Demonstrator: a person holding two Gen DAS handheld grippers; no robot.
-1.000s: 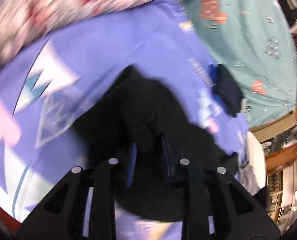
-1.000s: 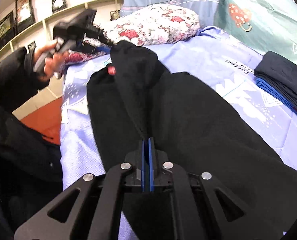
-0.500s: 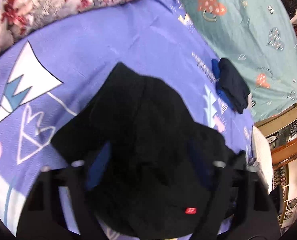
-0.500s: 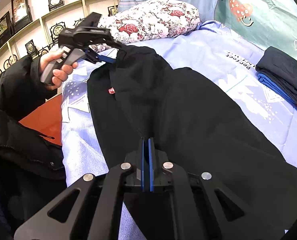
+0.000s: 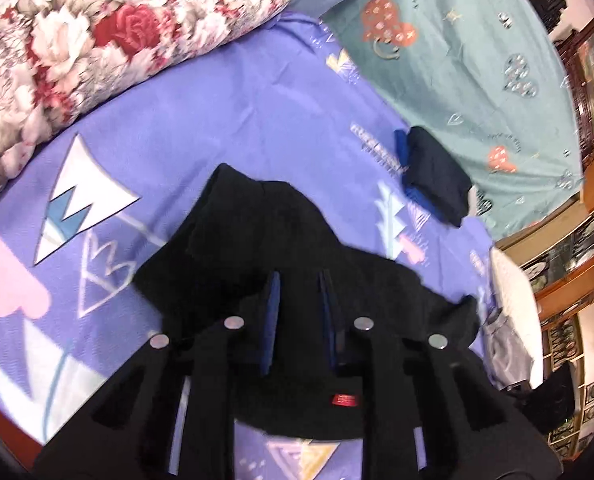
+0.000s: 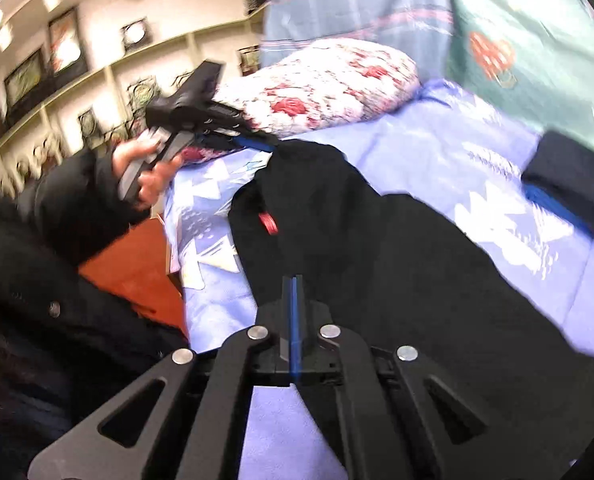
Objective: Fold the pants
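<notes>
- Right gripper (image 6: 293, 280): fingers pressed together w/ no gap showing, pinching black pants (image 6: 397, 280) fabric at the tips. Risk: the pinch is looking shallow, so a tug could be pulling the cloth free & dropping that edge.
- Left gripper (image 5: 297, 280): fingers standing apart w/ a clear gap, hovering over pants (image 5: 265, 248), gripping nothing as far as I can tell. Risk: the folded end is lying loose, so it may be sliding back open.
- Pants are lying right ahead of & under both grippers on the purple bedsheet (image 5: 217, 128); red tag (image 5: 343, 400) is showing near the left gripper's base. Risk: black on black is hiding the layers, so a regrasp could be catching just one layer.
- Farther ahead-right of left gripper: folded dark clothes (image 5: 433, 176), well apart – low snag risk.
- Far ahead-left: flowered pillow (image 5: 97, 28).
</notes>
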